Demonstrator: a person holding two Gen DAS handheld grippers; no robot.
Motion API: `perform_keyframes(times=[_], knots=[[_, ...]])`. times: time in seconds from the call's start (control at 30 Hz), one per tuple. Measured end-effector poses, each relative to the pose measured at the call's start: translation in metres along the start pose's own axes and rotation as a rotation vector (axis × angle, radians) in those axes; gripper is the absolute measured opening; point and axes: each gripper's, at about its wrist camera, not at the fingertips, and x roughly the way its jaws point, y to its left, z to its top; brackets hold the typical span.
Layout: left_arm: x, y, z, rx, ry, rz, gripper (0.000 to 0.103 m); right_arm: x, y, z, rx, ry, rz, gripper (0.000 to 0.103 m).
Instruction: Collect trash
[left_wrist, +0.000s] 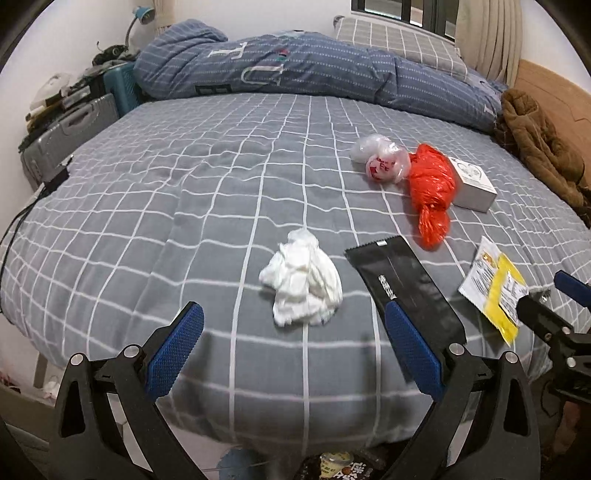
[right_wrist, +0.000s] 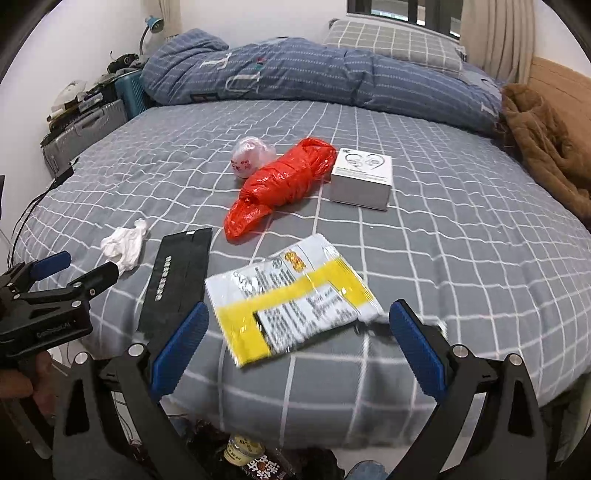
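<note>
You are holding both grippers wide and empty over the bed's (left_wrist: 147, 206) near edge: left gripper (left_wrist: 293, 314) facing a crumpled tissue (left_wrist: 301, 282), right gripper (right_wrist: 299, 314) facing a glossy yellow-white wrapper (right_wrist: 295, 295) lying flat there

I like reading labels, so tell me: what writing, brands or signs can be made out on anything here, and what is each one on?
"T", "U": large pale letters on the blue quilt.
Black packet: a column of silver characters, too blurred to read.
Yellow and white packet: print too blurred to read.
Clear bag: red marks, unreadable.
White box: an outline drawing and tiny print, unreadable.
Left claw: faint lettering on its body, unreadable.
</note>
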Motion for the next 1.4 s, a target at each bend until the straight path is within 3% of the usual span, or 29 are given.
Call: perform_keyframes(times=[0.23, 0.47, 0.67, 0.83, 0.97, 1.23, 1.27, 1.3, 1.4], knots=[[0.021, -0.002, 0.011, 0.018, 0.011, 0.009, 0.094, 0.031, 0.002, 0.006, 0.003, 0.056, -0.008, 0.094], [0.042, 0.000, 0.014, 0.013, 0.043, 0.002, 0.083, 0.050, 0.002, 0.004, 0.004, 0.095, -0.015, 0.088], [0.050, -0.001, 0.012, 0.027, 0.048, 0.021, 0.065, 0.058, 0.001, 0.001, 0.009, 0.111, -0.012, 0.066], [0.053, 0.000, 0.011, 0.035, 0.046, 0.029, 0.050, 0.062, 0.004, -0.001, -0.011, 0.110, -0.003, 0.039], [0.052, 0.006, 0.011, 0.017, 0.042, 0.027, 0.035, 0.063, 0.002, 0.000, 0.002, 0.112, 0.005, 0.031], [0.049, 0.008, 0.015, 0.015, 0.037, 0.031, 0.018, 0.059, 0.000, 0.001, 0.005, 0.103, 0.021, 0.024], [0.048, 0.009, 0.015, 0.012, 0.037, 0.029, 0.017, 0.058, -0.001, 0.002, 0.007, 0.102, 0.025, 0.022], [0.047, 0.009, 0.016, 0.011, 0.036, 0.026, 0.016, 0.058, -0.001, 0.002, 0.014, 0.108, 0.068, 0.000], [0.042, 0.010, 0.017, 0.006, 0.030, 0.011, 0.014, 0.057, 0.002, 0.002, -0.006, 0.106, 0.044, 0.000]])
